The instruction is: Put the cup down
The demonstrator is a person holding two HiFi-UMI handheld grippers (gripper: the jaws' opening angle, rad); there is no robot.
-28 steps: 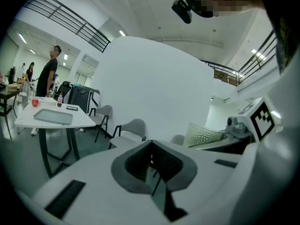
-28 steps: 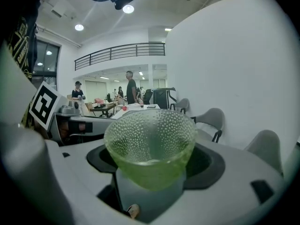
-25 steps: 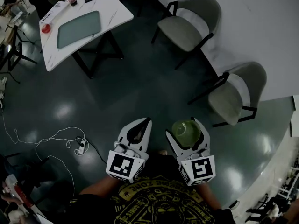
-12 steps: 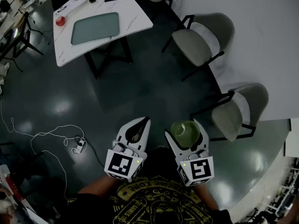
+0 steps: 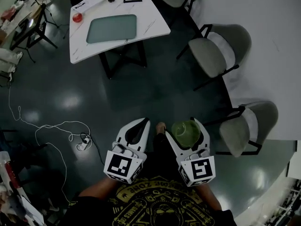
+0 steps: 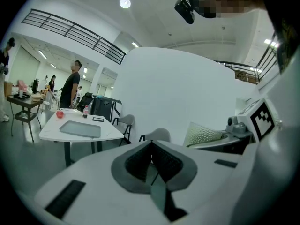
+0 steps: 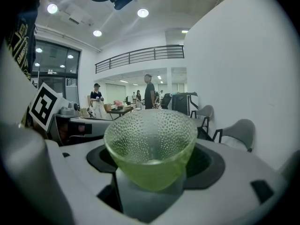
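Green dimpled cup (image 7: 150,144) clamped in right gripper (image 5: 186,132), base hidden, left gripper (image 5: 140,127) closed, empty.

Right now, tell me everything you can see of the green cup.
The cup is pale green, see-through and glass-looking, with a dimpled wall that widens from a narrow base to a round open rim. It looks empty and stands upright, mouth up. The right tool is shut on its lower part and holds it in the air above the dark floor.

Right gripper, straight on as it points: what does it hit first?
Nothing near, it seems: right gripper, shut on the cup, aims between the white table and the grey chair; depth unclear.
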